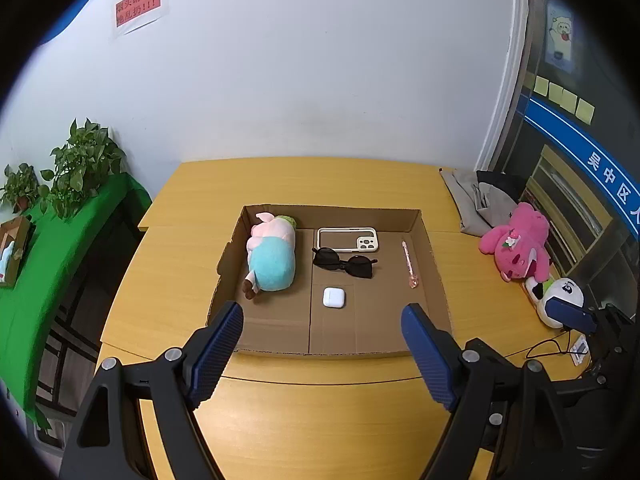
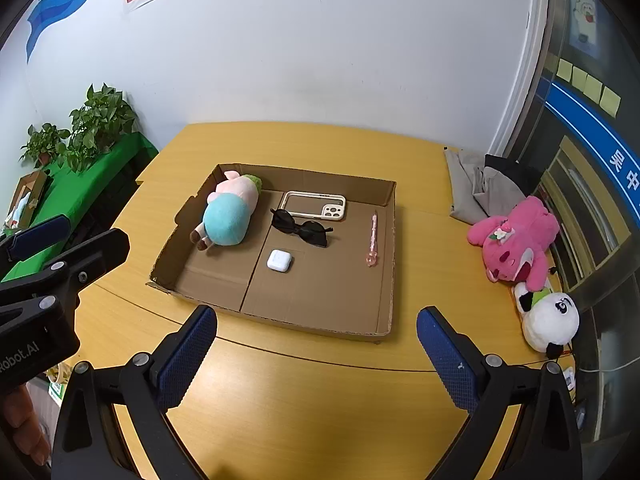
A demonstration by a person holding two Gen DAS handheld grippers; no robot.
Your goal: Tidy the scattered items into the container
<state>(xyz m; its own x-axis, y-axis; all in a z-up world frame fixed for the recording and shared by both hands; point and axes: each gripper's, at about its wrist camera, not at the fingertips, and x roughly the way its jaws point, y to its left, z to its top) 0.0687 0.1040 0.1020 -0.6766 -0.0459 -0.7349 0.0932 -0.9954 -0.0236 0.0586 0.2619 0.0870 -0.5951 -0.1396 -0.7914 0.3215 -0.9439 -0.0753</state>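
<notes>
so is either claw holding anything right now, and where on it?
Nothing held. Left claw and right claw are both open and empty, hovering above the yellow wooden table near the shallow brown cardboard box.

Both grippers just hanging there, left gripper (image 1: 322, 318) and right gripper (image 2: 317, 322), fingers spread wide, nothing held.
</notes>
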